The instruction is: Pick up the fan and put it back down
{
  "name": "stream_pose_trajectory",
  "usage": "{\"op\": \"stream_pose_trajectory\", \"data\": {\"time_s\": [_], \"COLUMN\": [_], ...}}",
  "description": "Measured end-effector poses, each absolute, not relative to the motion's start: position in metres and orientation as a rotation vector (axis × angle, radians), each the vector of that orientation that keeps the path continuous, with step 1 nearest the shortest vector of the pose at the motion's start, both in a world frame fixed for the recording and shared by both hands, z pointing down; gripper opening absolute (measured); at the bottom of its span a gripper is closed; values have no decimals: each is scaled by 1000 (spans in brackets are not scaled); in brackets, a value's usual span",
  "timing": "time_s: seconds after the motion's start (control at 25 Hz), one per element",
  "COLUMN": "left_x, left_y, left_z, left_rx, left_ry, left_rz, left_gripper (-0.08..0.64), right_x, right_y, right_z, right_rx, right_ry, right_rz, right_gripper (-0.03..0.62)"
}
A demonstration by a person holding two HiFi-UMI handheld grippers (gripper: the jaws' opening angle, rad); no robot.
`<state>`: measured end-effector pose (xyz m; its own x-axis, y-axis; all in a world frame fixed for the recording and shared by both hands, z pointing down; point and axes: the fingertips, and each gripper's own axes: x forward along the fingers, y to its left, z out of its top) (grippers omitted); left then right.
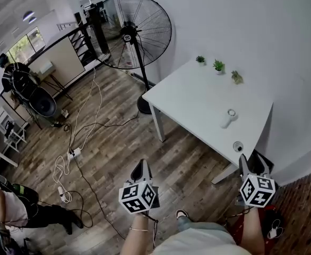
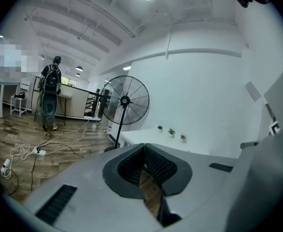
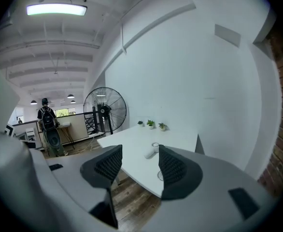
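A small white hand-held fan lies on the white table, near its right side; the right gripper view shows this small fan between the jaws but far off. A big black pedestal fan stands on the wooden floor beyond the table's left corner, and the pedestal fan is also ahead in the left gripper view. My left gripper hangs over the floor, shut and empty. My right gripper is open and empty, just short of the table's near edge.
Three tiny potted plants line the table's far edge. A small round disc lies at the near edge. Cables and a power strip trail across the floor. A person stands far left by a railing; another sits at lower left.
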<state>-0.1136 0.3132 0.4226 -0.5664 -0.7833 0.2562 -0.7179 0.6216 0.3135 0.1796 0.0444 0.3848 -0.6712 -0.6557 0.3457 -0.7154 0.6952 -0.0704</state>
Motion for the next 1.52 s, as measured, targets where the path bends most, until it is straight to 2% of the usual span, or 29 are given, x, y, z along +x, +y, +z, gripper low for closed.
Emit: {"op": "stream_pose_trajectory", "data": {"time_s": [0.24, 0.88, 1.52], "left_x": [-150, -189, -309], "left_y": [268, 164, -15], "left_z": [420, 407, 401], "left_rx": [1269, 1478, 1765], "left_ry": [-2458, -2360, -2147], "left_rz": [-224, -168, -68], "left_gripper": [12, 12, 12], "right_x": [167, 156, 72], "right_y": [15, -29, -114], "right_z": [398, 415, 410], "right_rx": [1156, 1290, 1612], "right_ry": [-2575, -2507, -2323], "right_rz": [354, 453, 524], "right_gripper": [237, 237, 240]}}
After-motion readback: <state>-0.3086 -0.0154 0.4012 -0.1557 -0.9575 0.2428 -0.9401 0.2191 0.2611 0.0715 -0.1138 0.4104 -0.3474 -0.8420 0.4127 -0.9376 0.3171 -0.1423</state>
